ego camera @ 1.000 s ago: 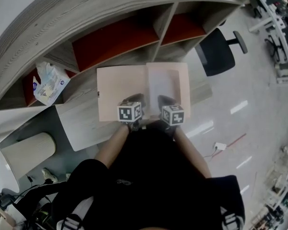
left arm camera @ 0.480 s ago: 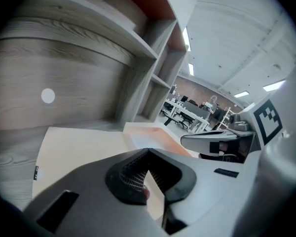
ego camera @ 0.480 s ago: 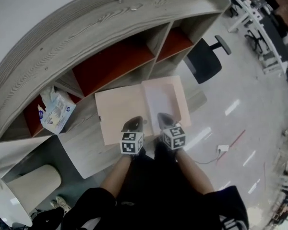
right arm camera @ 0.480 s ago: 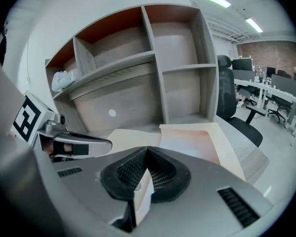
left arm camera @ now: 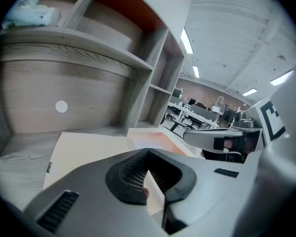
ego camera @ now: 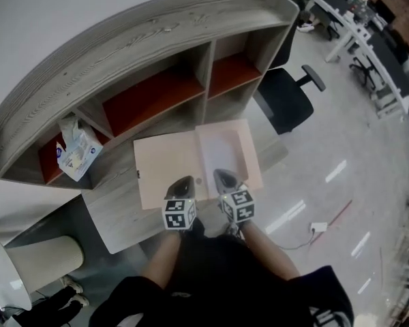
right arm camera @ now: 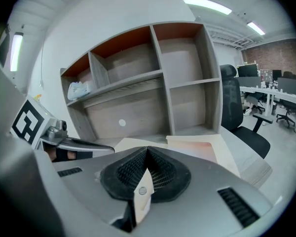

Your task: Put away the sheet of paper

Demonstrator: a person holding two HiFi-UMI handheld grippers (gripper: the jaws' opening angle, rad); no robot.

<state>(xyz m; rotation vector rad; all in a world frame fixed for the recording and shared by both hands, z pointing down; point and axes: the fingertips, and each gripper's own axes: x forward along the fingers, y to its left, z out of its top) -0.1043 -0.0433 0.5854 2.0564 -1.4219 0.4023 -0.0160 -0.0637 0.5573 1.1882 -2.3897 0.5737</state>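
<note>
One open folder (ego camera: 167,167) at desk (ego camera: 112,213) front edge, one sheet of paper (ego camera: 221,152) inside. Left gripper (ego camera: 183,182) and right gripper (ego camera: 223,178) both clamp its near edge.

We find an open-plan office: a black swivel chair (ego camera: 284,99) beside a wooden shelf unit (ego camera: 143,43), rows of white desks (ego camera: 337,22) beyond, strip lights (right arm camera: 206,4) overhead.

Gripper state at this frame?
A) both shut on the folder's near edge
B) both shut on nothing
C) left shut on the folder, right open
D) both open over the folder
A: the left gripper and the right gripper each pinch the near edge of the folder, and a thin beige edge shows between each closed pair of jaws.
</note>
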